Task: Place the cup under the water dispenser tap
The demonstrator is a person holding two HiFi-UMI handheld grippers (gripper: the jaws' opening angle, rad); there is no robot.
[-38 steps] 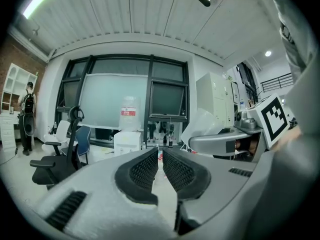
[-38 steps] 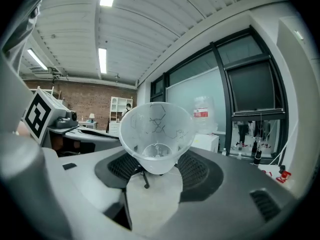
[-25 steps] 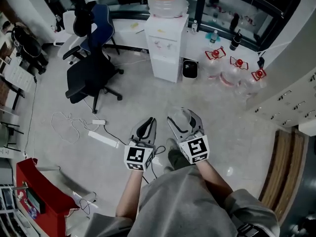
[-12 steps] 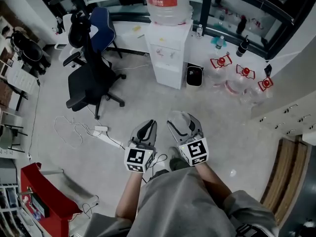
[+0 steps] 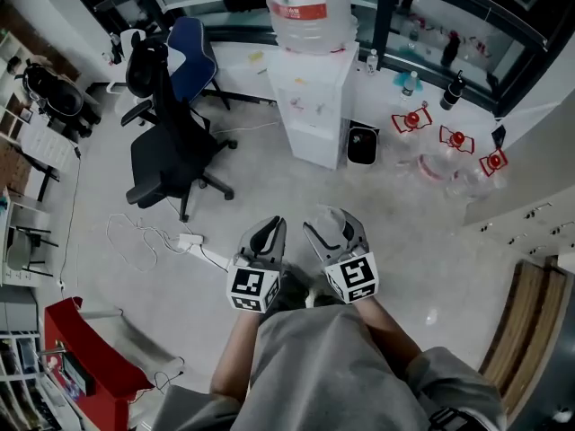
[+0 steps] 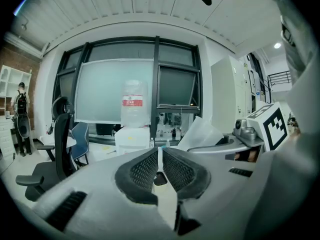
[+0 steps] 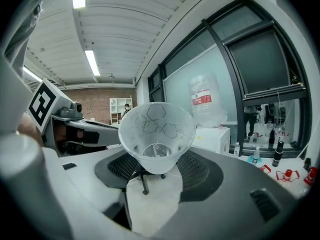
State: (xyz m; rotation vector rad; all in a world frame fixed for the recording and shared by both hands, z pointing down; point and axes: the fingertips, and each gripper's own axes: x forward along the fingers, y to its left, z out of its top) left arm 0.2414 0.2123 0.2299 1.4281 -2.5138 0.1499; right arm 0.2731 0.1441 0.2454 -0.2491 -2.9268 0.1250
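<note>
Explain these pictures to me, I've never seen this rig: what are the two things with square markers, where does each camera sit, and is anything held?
There is no robot here. A person holds one hand-held claw in each hand, and the marker cubes are part of those claws.

The overhead picture comes from a camera on the person's head. It looks down at the left claw and the right claw above a grey floor. The other two pictures come from a camera riding on each claw, looking along its jaws.

The right claw is shut on a clear cup. The left claw is shut and empty.

Ahead stands the white dispenser with a bottle on top. A chair stands to its left in the head view.
</note>
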